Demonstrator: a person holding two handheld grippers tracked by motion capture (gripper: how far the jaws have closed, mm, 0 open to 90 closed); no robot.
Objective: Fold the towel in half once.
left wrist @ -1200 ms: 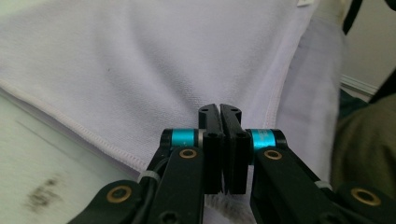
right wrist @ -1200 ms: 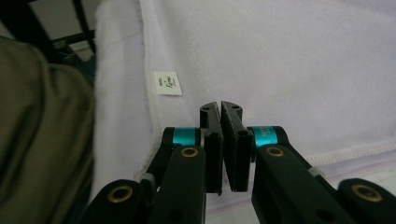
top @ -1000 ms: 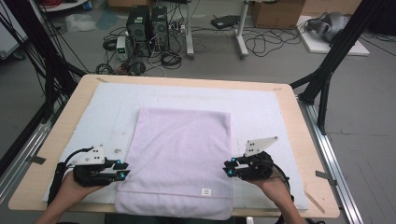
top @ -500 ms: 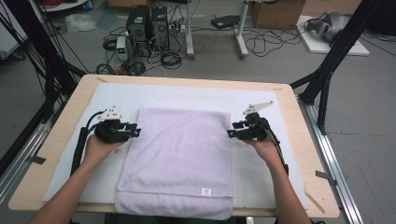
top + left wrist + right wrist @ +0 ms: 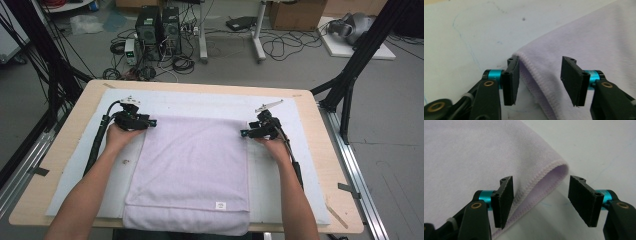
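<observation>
A lilac towel (image 5: 192, 167) is lying folded flat on the white mat (image 5: 300, 125) covering the bench (image 5: 65, 130), its near edge overhanging the mat's front and bearing a small white label (image 5: 220, 205). The left gripper (image 5: 150, 122) is sitting at the towel's far left corner, and the right gripper (image 5: 244, 133) at its far right corner. From the high view the jaws are too small to make out, and each hand is covering much of its gripper's body.

The left gripper view is resolving what the high view cannot: the left gripper (image 5: 539, 80) is standing released, its jaws having just been opening, with the towel's (image 5: 584, 40) stitched corner lying between them and touching neither pad clearly. The right gripper view is showing the same for the right gripper (image 5: 540, 202): jaws released, having just been opening, with the doubled, hemmed corner of the towel (image 5: 474, 155) resting loose between them on the mat (image 5: 604, 147). The towel's lower layers are hidden beneath the fold, and both gripper views are cutting off the rest of the cloth.
</observation>
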